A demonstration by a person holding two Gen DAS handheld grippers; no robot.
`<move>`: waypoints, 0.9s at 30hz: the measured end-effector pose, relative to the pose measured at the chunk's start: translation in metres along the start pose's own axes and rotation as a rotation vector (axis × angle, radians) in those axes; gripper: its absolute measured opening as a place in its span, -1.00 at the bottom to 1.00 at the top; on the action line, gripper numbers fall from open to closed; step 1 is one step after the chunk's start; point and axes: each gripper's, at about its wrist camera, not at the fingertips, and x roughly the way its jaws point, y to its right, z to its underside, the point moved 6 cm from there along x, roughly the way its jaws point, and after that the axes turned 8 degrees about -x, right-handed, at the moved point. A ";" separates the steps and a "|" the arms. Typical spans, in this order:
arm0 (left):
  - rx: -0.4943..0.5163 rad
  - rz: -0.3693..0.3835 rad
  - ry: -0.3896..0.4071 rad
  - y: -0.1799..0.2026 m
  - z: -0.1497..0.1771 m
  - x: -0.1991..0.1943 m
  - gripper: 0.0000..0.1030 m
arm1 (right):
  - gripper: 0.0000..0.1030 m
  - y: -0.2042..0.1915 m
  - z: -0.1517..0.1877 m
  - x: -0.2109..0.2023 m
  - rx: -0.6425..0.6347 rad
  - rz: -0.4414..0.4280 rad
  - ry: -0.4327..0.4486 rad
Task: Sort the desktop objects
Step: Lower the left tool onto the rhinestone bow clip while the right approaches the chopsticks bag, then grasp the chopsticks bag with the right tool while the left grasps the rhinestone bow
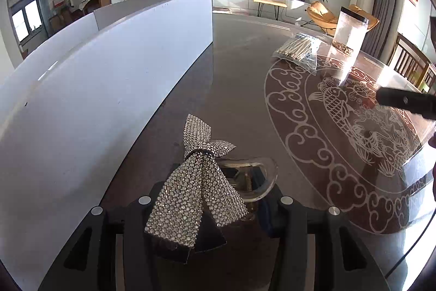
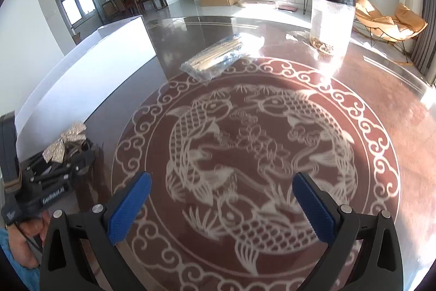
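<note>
Left gripper [image 1: 215, 198]: pinching rhinestone bow clip [image 1: 196, 182] above the bench [image 1: 239, 89], beside white box [image 1: 109, 67]. Right gripper [image 2: 222, 198]: spread, nothing between (blue pads). Bagged sticks [image 2: 218, 56], clear jar [image 2: 331, 21]: far side.

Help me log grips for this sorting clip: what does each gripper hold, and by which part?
The left gripper holds the rhinestone bow hair clip by its clear clip body, the bow on top. The right gripper is open and holds nothing.
</note>
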 end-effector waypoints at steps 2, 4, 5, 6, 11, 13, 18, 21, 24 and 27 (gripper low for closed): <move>-0.003 0.005 0.000 -0.002 0.000 -0.001 -0.06 | 1.00 0.015 -0.055 0.032 0.051 -0.005 -0.015; -0.004 0.006 0.000 -0.002 0.001 -0.002 -0.06 | 1.00 0.032 -0.098 0.070 0.178 -0.024 -0.049; -0.005 0.006 0.000 -0.002 0.001 -0.002 -0.06 | 1.00 0.038 -0.115 0.088 0.240 -0.030 -0.062; -0.005 0.006 0.000 -0.002 0.001 -0.002 -0.06 | 1.00 0.041 -0.127 0.104 0.292 -0.027 -0.074; -0.011 0.014 0.000 -0.002 0.000 -0.001 -0.06 | 1.00 0.026 -0.151 0.158 0.312 0.109 -0.143; -0.010 0.012 0.000 -0.001 0.000 -0.001 -0.06 | 0.99 0.012 -0.153 0.168 0.221 0.183 -0.187; -0.014 0.018 0.000 -0.001 0.001 -0.001 -0.06 | 0.00 -0.005 -0.146 0.153 0.050 0.196 -0.115; -0.033 0.043 0.002 -0.003 0.000 -0.002 -0.06 | -0.06 -0.008 -0.123 0.133 0.007 0.151 -0.107; -0.062 0.091 0.002 -0.006 0.003 -0.007 -0.06 | -0.06 -0.019 -0.074 0.098 -0.062 0.108 -0.092; -0.044 0.087 0.001 -0.003 0.011 -0.013 -0.06 | -0.06 -0.028 -0.006 0.048 -0.108 0.076 -0.072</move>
